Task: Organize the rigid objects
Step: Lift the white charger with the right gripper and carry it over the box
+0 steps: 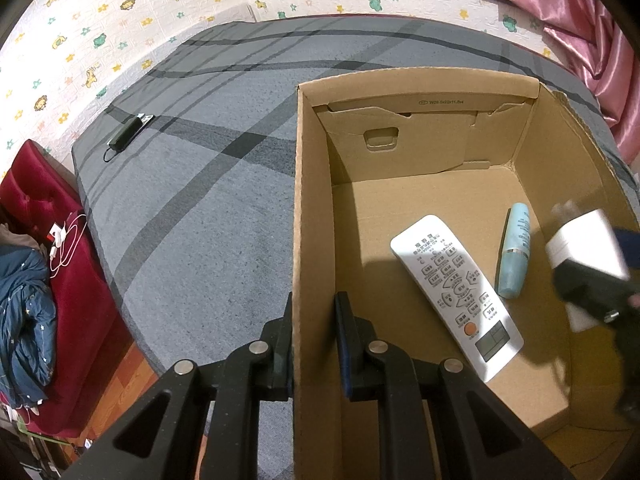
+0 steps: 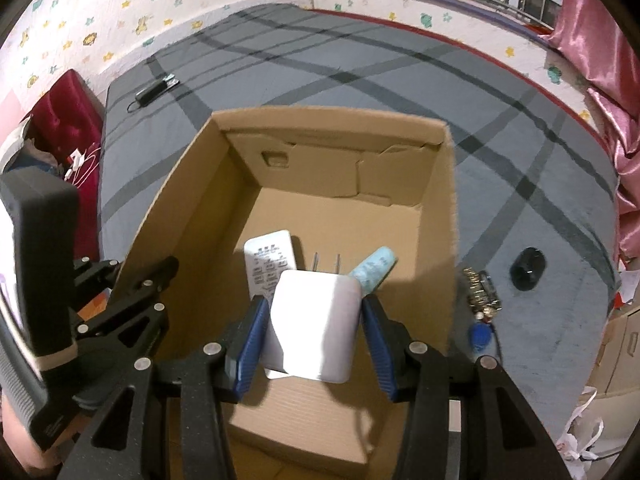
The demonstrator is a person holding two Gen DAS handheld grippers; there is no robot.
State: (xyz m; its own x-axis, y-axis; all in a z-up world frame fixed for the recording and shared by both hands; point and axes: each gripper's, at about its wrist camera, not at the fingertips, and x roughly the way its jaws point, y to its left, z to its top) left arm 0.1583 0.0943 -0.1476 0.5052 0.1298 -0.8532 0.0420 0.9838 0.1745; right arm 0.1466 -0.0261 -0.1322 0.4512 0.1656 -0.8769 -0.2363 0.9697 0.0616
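My left gripper (image 1: 314,340) pinches the box's (image 1: 420,200) left wall. Inside on its floor lie a remote (image 1: 456,296) and, right of it, a blue tube (image 1: 514,256). My right gripper (image 2: 312,328) clamps a white charger (image 2: 312,324) above the box's near end.

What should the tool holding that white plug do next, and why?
Probably lower a little and let go. The right tool grips the white charger above the cardboard box, over bare floor between the remote and blue tube.
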